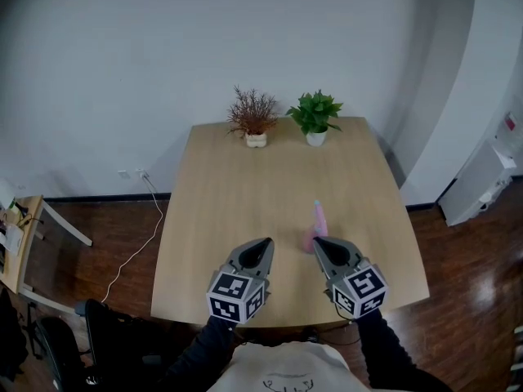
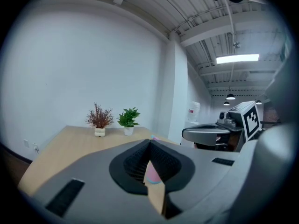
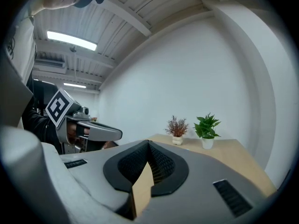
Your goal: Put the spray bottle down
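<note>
A pink spray bottle (image 1: 317,221) stands upright on the wooden table (image 1: 229,202), near its front right. My right gripper (image 1: 316,241) is shut and empty, its tip just in front of the bottle's base. To its left, my left gripper (image 1: 267,242) is also shut and holds nothing. In the left gripper view the jaws (image 2: 149,143) meet at the tip, and the pink bottle (image 2: 152,174) shows through the notch behind them, with the right gripper (image 2: 219,133) off to the right. The right gripper view shows only bare table between the closed jaws (image 3: 148,143).
Two small potted plants stand at the table's far edge, a reddish-brown one (image 1: 252,118) and a green one (image 1: 315,115). A wooden stand (image 1: 24,235) and a cable (image 1: 139,235) are on the floor at left. A white unit (image 1: 482,178) stands at right.
</note>
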`<state>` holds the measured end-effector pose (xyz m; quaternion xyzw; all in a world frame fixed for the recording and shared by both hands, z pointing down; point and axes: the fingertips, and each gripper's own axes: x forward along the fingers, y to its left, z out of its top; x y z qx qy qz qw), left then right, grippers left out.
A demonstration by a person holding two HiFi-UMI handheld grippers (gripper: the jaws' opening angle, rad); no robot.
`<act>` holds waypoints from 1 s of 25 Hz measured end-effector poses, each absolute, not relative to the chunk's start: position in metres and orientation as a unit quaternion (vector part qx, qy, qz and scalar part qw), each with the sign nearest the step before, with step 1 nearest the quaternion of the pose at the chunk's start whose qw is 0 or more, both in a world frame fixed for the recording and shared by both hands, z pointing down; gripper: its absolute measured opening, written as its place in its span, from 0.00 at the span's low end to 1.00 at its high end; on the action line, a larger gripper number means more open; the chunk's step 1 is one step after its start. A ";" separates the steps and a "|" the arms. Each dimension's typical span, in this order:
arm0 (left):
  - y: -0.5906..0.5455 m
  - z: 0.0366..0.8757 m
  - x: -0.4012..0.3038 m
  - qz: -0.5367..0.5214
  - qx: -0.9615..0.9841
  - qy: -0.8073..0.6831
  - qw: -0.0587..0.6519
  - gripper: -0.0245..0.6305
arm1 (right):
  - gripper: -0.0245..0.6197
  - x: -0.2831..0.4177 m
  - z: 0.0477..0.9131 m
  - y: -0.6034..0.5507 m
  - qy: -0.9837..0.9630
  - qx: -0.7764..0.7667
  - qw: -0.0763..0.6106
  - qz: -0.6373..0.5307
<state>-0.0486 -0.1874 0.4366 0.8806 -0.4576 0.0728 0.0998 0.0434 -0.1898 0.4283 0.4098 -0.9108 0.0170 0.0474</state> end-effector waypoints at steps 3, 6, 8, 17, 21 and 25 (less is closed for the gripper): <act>-0.188 0.424 -0.048 0.071 0.881 -0.459 0.090 0.04 | 0.04 0.039 0.411 -0.189 -0.918 0.394 0.037 0.014; -0.190 0.410 -0.047 0.068 0.882 -0.458 0.082 0.04 | 0.04 0.036 0.396 -0.190 -0.922 0.385 0.032 0.013; -0.193 0.403 -0.047 0.066 0.883 -0.457 0.080 0.05 | 0.04 0.033 0.389 -0.192 -0.925 0.379 0.033 0.014; -0.200 0.384 -0.050 0.062 0.884 -0.459 0.071 0.05 | 0.04 0.023 0.367 -0.197 -0.925 0.379 0.022 0.014; -0.202 0.383 -0.049 0.062 0.884 -0.459 0.071 0.04 | 0.04 0.022 0.366 -0.200 -0.924 0.380 0.022 0.018; -0.203 0.382 -0.049 0.062 0.884 -0.459 0.072 0.05 | 0.04 0.022 0.366 -0.201 -0.924 0.380 0.024 0.020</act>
